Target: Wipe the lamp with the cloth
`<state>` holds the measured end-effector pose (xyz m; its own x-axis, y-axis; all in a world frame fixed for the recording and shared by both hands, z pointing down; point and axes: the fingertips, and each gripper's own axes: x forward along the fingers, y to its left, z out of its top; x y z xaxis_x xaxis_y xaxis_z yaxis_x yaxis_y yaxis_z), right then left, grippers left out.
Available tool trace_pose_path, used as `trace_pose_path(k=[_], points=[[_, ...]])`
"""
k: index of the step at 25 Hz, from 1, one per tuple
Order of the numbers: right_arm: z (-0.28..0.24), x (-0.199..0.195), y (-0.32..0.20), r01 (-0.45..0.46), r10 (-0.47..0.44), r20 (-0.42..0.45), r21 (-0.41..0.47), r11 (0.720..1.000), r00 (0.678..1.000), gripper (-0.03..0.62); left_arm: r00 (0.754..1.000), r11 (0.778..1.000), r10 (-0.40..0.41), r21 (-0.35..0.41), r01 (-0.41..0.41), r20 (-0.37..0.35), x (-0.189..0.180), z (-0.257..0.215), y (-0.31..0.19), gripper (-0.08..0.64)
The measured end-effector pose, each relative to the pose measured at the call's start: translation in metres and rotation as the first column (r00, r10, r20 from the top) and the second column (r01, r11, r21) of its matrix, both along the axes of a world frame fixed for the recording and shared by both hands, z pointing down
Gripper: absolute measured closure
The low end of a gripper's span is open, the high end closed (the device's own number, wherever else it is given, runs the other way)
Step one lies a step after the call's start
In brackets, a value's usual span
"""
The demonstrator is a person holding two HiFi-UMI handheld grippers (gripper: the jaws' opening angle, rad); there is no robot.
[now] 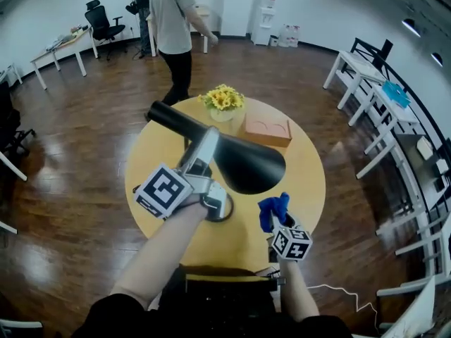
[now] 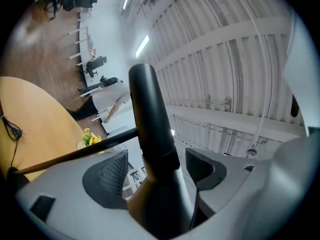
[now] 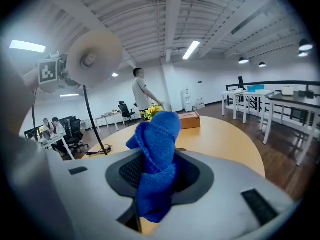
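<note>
In an open office, a round yellow surface [image 1: 310, 189] carries the black lamp [image 1: 246, 162] near its middle, its cone shade tipped sideways. The left gripper [image 2: 156, 168] has its fingers [image 2: 112, 174] open around the lamp's glossy neck, pads not touching it, probably to steady it. The right gripper [image 3: 160, 173] pinches the bunched blue cloth [image 3: 157, 149], ready to wipe.
</note>
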<state>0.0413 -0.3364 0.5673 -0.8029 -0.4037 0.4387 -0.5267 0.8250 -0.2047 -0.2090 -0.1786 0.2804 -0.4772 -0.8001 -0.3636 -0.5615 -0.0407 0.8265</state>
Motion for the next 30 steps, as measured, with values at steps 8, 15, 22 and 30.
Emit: trace_pose_path(k=[8,15,22,30], points=[[-0.073,-0.028,-0.019,0.053,-0.065,0.109,0.113,0.992,0.992,0.463,1.000,1.000,-0.015,-0.010,0.015,-0.020,-0.013,-0.007,-0.004,0.318],[-0.092,-0.029,-0.017,0.090,-0.109,0.154,0.125,0.988,0.982,0.463,0.972,0.981,0.194,0.023,-0.193,-0.129,-0.015,0.003,-0.011,0.344],[-0.149,-0.035,-0.018,0.094,-0.145,0.250,0.206,0.974,0.957,0.463,0.901,0.904,0.407,-0.073,-0.421,-0.149,-0.016,0.000,-0.008,0.348],[-0.238,-0.043,0.020,0.122,-0.230,0.492,0.241,0.963,0.840,0.463,0.791,0.797,0.589,-0.044,-0.603,-0.164,-0.032,-0.004,0.002,0.348]])
